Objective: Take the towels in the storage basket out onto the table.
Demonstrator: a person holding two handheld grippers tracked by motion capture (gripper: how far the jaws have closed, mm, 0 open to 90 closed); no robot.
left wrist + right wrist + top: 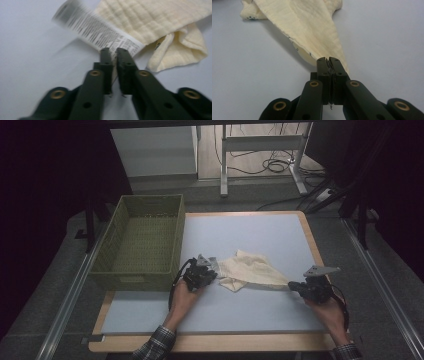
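Observation:
A cream cloth [250,270] lies crumpled on the pale table top [240,312], pulled out to a point on its right side. My left gripper [214,273] sits at the cloth's left end. In the left gripper view, the left gripper [113,51] is shut on the cloth's white printed label [97,31], with the cloth [155,20] bunched just beyond. My right gripper [291,286] holds the stretched right corner. In the right gripper view, the right gripper [327,60] is shut on the tip of the cloth [304,27], which fans out away from the jaws.
A green woven basket [135,280] stands at the table's left edge, close behind the left hand. The wooden rim of the table [310,237] runs along the right. Desk legs and cables lie on the floor beyond the table.

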